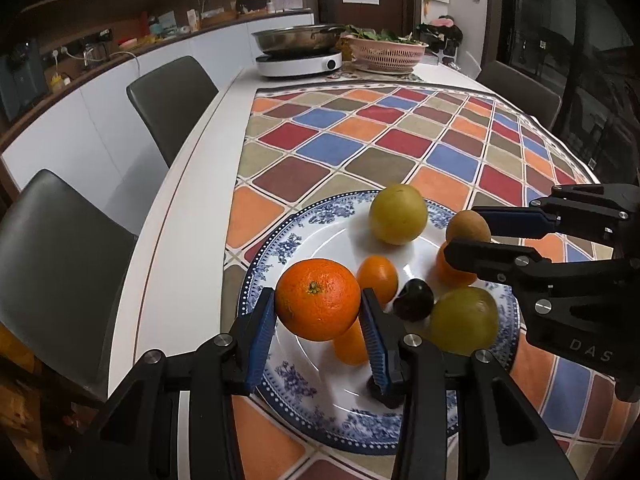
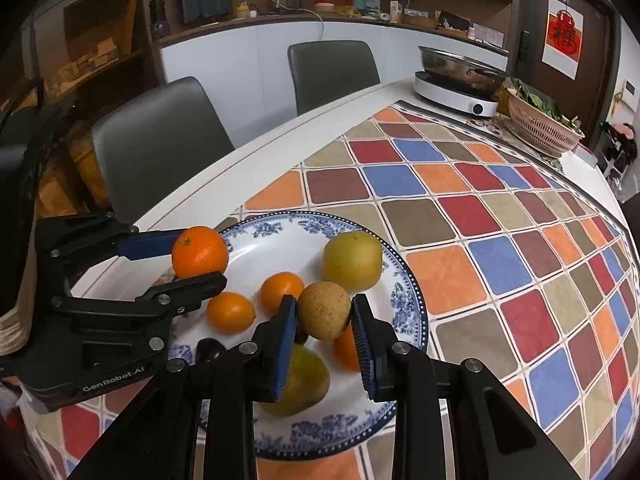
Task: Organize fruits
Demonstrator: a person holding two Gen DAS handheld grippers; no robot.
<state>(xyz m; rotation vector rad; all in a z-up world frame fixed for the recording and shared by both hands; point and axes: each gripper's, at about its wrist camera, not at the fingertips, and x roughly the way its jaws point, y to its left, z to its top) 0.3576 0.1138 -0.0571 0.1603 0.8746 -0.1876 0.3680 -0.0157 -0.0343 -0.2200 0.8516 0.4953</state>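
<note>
Fruit held over the plate (image 1: 280, 396)
An orange (image 1: 318, 299) is clamped by the left tongs (image 1: 318, 320); a kiwi (image 2: 324, 311) is clamped by the right tongs (image 2: 324, 336).

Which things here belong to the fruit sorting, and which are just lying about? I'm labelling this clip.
Job: left gripper holding orange; right gripper holding kiwi; plate with pears, small oranges.
Bystanders: induction cooker, pan, pink colander, chairs.

Plate (image 1: 288, 396): white, blue floral rim with dot border. Tablecloth (image 1: 360, 136): diamond checks in red, blue, orange, olive, brown, with cream lines. Orange (image 1: 318, 299) bright orange; kiwi (image 2: 324, 310) speckled tan-brown. Jaws black with blue pads (image 1: 260, 340). Chairs (image 1: 172, 100) grey.
</note>
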